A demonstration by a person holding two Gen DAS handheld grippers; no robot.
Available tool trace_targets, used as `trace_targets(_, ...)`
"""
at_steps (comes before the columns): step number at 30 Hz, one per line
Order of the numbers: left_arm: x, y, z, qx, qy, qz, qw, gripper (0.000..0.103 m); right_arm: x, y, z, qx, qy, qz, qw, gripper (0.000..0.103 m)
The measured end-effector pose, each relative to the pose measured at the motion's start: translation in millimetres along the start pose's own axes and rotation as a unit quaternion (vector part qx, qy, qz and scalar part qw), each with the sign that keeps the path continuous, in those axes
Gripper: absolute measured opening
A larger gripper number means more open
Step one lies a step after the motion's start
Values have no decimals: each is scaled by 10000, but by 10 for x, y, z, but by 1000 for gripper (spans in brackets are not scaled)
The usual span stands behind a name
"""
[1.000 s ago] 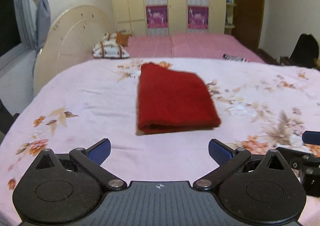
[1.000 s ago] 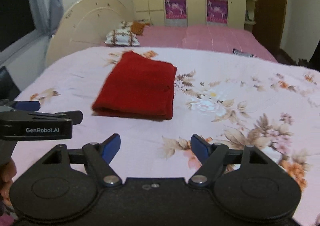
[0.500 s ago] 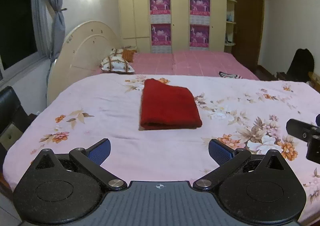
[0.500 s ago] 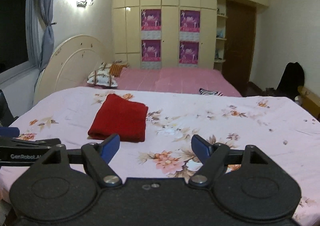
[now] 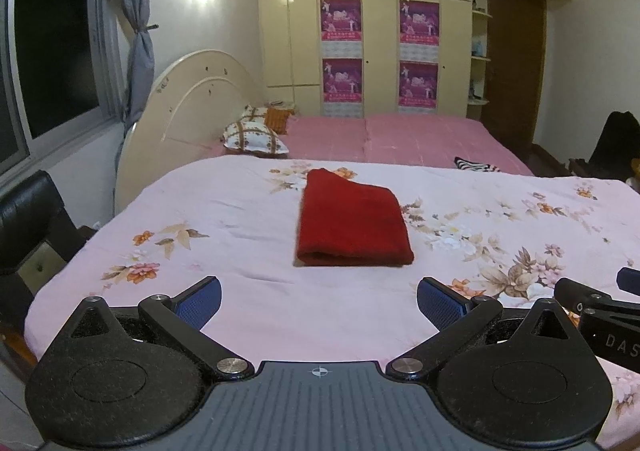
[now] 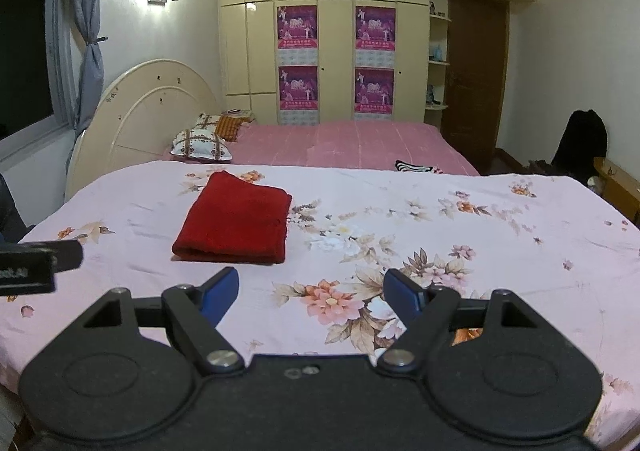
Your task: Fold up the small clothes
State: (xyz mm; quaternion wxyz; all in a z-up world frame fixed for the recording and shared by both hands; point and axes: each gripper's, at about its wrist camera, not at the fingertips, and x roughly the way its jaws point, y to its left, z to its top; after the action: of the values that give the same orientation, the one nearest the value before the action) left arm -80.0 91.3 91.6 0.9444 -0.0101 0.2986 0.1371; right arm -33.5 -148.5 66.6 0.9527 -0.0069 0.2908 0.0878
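Note:
A red cloth (image 5: 352, 223) (image 6: 236, 221) lies folded into a neat rectangle on the pink floral bedsheet (image 5: 248, 219) (image 6: 440, 219). My left gripper (image 5: 319, 299) hangs open above the near part of the bed, well short of the cloth, with nothing between its blue pads (image 5: 200, 301). In the right wrist view my right gripper (image 6: 312, 293) is open too, holding nothing, and the cloth lies ahead to its left. Each gripper shows at the edge of the other's view, the right one (image 5: 600, 311) and the left one (image 6: 32, 263).
Behind this bed stands a second bed with a pink cover (image 5: 400, 135), pillows (image 5: 256, 137) and a striped item (image 5: 476, 165). A cream headboard (image 5: 188, 111) leans at the left, a black chair (image 5: 28, 219) at the near left. Wardrobes (image 5: 380, 51) and a dark door (image 5: 512, 71) fill the back wall.
Both grippers have drawn back and risen from the red cloth, which now looks smaller and farther off. The cloth has stayed folded in place. Both grippers stay open.

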Motion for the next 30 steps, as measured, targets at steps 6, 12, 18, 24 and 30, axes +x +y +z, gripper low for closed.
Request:
trace_targets(6, 17, -16, 19, -34, 8, 24, 10000, 103, 22, -20, -1, 24, -20, 0, 10000, 79)
trace_targets(12, 30, -51, 16, -48, 32, 40, 10000, 103, 16, -43, 14, 27, -57, 41, 10000, 79)
trace_targets(18, 33, -56, 10, -56, 42, 54, 10000, 103, 43, -66, 12, 43, -21, 76, 10000, 79)
trace_targets(24, 39, -60, 4, -69, 46, 70, 9999, 103, 42, -64, 16, 38, -19, 67, 10000, 79)
trace_targets(30, 43, -77, 0, -65, 72, 35, 9999, 103, 52, -90, 18, 45, 6, 50, 10000, 79)
